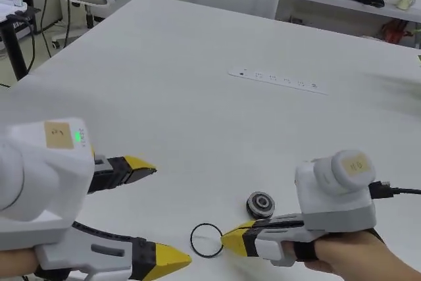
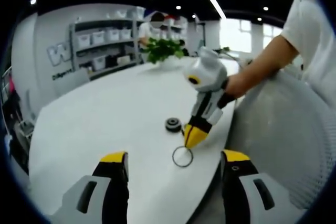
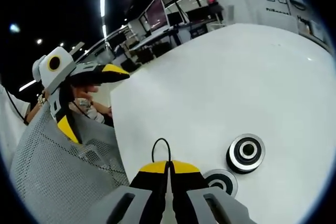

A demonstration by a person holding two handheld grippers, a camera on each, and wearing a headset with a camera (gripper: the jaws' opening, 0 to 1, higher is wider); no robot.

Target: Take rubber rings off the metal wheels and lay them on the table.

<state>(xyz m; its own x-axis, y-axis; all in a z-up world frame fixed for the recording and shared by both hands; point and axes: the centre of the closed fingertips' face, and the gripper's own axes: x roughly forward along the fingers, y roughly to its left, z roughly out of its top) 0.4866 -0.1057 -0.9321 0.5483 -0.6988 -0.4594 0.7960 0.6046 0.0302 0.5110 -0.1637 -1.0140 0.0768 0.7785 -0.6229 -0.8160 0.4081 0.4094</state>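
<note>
A thin black rubber ring [image 1: 206,240] lies flat near the table's front edge. My right gripper [image 1: 230,238] is shut with its yellow tips pinching the ring's rim; in the right gripper view the ring [image 3: 160,148] loops out from the tips [image 3: 169,166]. A metal wheel [image 1: 260,204] with a dark centre stands just behind the gripper. The right gripper view has two wheels, one [image 3: 245,153] farther and one [image 3: 220,181] close beside the jaw. My left gripper [image 1: 158,213] is open to the left, holding nothing, and faces the ring [image 2: 182,157].
A white strip with small marks [image 1: 276,80] lies mid-table. The table's front edge runs right below the ring. A grey mesh chair [image 2: 283,129] stands at that edge. Office chairs and shelves stand beyond the far side.
</note>
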